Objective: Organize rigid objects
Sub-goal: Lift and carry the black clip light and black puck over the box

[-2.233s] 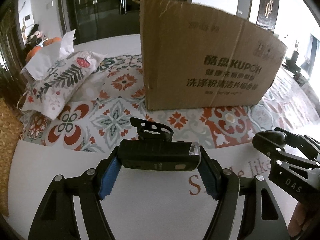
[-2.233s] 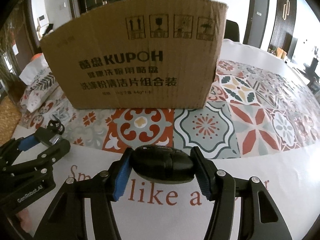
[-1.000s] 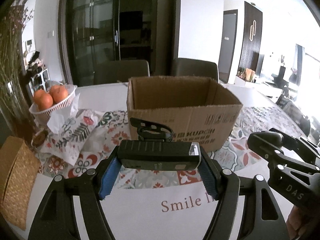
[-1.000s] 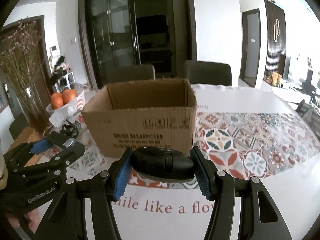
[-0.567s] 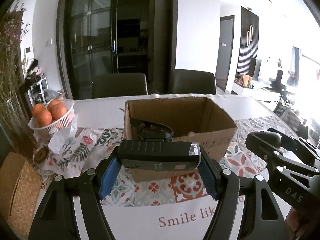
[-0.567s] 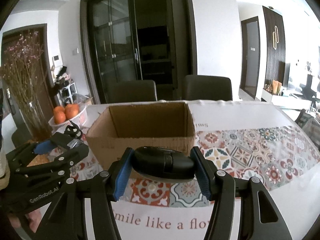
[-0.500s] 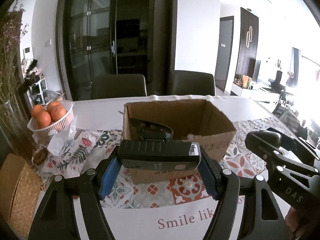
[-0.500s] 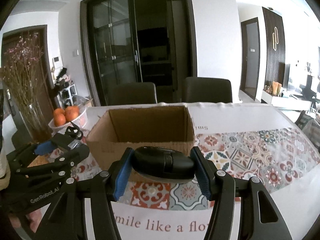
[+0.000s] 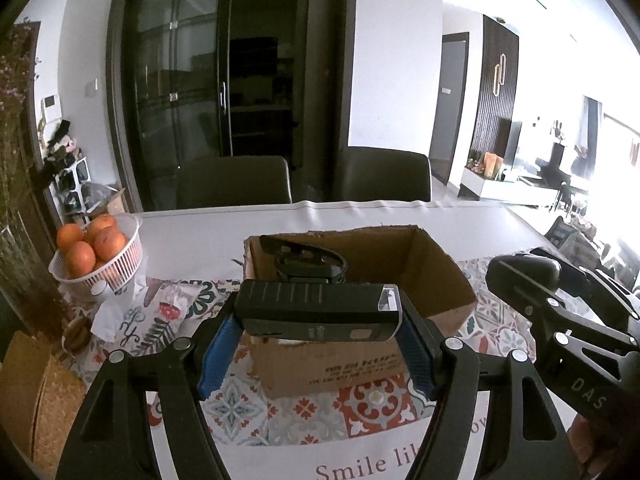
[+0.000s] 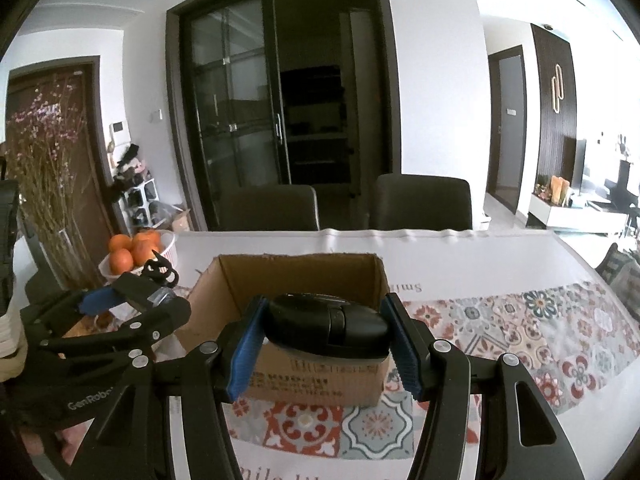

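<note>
My left gripper (image 9: 318,344) is shut on a black rectangular flashlight-like device (image 9: 316,312) with a clear end and a black strap mount behind it. It hangs in the air before the open cardboard box (image 9: 436,276). My right gripper (image 10: 324,344) is shut on a black computer mouse (image 10: 328,326), held crosswise between the blue pads, also above the near wall of the cardboard box (image 10: 316,380). In the right wrist view the left gripper (image 10: 132,300) shows at the left. In the left wrist view the right gripper (image 9: 560,312) shows at the right edge.
A white basket of oranges (image 9: 96,256) and a flower-print tissue pack (image 9: 148,320) lie left of the box. A woven basket (image 9: 36,396) sits at the near left. A patterned runner (image 10: 540,328) covers the white tablecloth. Two dark chairs (image 10: 424,204) stand behind the table.
Both grippers have risen with their objects, so the box now sits lower in view and its open inside shows more.
</note>
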`<state>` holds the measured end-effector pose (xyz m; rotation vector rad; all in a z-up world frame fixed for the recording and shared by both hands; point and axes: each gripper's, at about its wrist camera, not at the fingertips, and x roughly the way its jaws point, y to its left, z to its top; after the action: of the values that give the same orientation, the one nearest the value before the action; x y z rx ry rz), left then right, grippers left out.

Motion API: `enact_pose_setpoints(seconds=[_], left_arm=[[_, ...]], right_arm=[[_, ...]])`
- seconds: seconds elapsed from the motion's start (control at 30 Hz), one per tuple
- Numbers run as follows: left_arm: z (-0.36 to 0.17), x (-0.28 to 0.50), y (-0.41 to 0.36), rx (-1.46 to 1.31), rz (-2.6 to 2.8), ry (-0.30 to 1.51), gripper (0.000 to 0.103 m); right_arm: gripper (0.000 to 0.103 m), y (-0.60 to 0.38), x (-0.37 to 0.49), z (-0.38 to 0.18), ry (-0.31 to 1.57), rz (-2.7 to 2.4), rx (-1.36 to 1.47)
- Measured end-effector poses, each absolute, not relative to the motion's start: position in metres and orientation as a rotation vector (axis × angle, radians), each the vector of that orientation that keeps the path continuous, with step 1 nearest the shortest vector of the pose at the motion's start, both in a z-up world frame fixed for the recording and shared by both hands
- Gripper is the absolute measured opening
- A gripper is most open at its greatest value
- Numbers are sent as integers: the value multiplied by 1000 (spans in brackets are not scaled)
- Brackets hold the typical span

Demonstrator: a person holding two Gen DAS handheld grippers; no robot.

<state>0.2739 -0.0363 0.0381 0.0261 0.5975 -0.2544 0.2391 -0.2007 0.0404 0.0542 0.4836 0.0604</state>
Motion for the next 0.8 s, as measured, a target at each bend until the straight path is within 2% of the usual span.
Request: enact_pose_setpoints(seconds=[0.8], left_arm=[[29,361,-46,47,-244,748,72]], right_arm=[[59,-208,333,29,642,98,77]])
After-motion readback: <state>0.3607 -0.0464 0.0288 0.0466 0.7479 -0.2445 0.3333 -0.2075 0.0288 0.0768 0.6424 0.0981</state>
